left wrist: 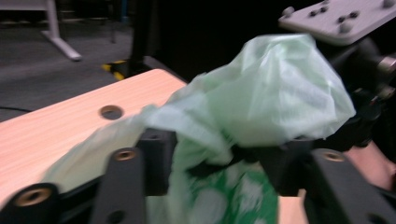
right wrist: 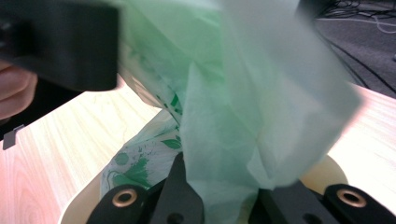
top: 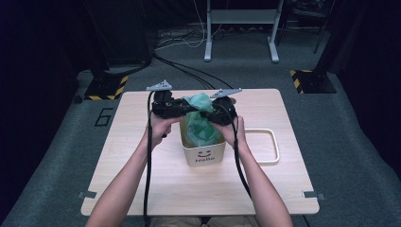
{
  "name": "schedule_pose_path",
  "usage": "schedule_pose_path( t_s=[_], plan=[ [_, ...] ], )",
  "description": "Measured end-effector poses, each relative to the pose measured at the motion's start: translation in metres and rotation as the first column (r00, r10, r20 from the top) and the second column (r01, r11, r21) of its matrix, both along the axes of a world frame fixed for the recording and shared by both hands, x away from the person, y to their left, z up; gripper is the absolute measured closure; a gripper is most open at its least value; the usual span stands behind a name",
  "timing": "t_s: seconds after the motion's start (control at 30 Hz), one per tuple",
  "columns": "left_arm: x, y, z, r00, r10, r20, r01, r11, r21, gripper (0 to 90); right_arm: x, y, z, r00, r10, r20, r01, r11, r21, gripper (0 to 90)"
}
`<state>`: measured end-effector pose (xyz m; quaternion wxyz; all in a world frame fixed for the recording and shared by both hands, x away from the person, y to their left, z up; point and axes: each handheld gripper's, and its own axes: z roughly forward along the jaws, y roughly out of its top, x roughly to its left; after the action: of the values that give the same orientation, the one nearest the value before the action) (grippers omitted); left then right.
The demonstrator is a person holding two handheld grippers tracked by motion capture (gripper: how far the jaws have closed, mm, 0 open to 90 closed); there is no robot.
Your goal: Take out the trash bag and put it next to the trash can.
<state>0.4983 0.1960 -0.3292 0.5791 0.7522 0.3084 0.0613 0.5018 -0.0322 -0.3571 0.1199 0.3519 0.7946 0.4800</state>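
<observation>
Looking from the high view, both grippers work on one green bag standing in one white bin at the table's middle; one white frame lies beside. In the left gripper view, the left gripper stands half-wide, film between the jaws, grip unclear. In the right gripper view, the right gripper pinches the bag's top. I judge the bag is being gathered; next the left gripper must pinch again.

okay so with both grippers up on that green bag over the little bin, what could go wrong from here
The thin green plastic bag is bunched between the right gripper and left gripper; pulling them apart might tear it. The small cream bin with the smiley face looks light and could tip or lift with the bag.
</observation>
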Motion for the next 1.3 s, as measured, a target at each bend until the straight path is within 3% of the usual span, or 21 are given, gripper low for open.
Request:
schedule_pose_path(
  t_s=[0.23,0.47,0.7,0.87,0.97,1.07,1.3],
  plan=[
    [-0.011,0.016,-0.009,0.9996,0.028,0.0,-0.028,0.9996,0.001,37.4,-0.002,-0.007,0.005,0.9996,-0.027,0.008,0.027,1.0,0.014,88.8],
    [-0.014,0.021,-0.029,0.9985,0.025,-0.048,-0.024,0.9995,0.02,27.8,-0.004,-0.006,0.008,0.999,-0.044,0.01,0.044,0.999,0.014,88.8],
    [-0.014,0.006,-0.044,0.9976,-0.024,-0.065,0.023,0.9997,-0.004,14.2,-0.007,0.007,0.012,0.9987,-0.048,0.017,0.048,0.999,0.005,88.6],
    [-0.009,-0.01,-0.051,0.9978,-0.021,-0.062,0.023,0.9994,0.026,9.2,-0.014,0.023,0.013,0.9973,-0.071,0.021,0.071,0.997,-0.022,88.7],
    [-0.009,-0.02,-0.053,0.9987,0.035,-0.036,-0.032,0.9956,0.088,20.1,-0.016,0.029,0.014,0.9968,-0.08,0.006,0.08,0.997,-0.014,88.7],
    [-0.012,-0.026,-0.057,0.9992,0.039,0.008,-0.04,0.9895,0.139,27.0,-0.018,0.03,0.014,0.9964,-0.083,-0.018,0.084,0.996,0.003,88.7],
    [-0.005,-0.018,-0.063,0.9992,0.029,-0.026,-0.028,0.9979,0.059,53.3,-0.017,0.022,0.014,0.9962,-0.065,-0.058,0.067,0.997,0.043,88.6]
  ],
)
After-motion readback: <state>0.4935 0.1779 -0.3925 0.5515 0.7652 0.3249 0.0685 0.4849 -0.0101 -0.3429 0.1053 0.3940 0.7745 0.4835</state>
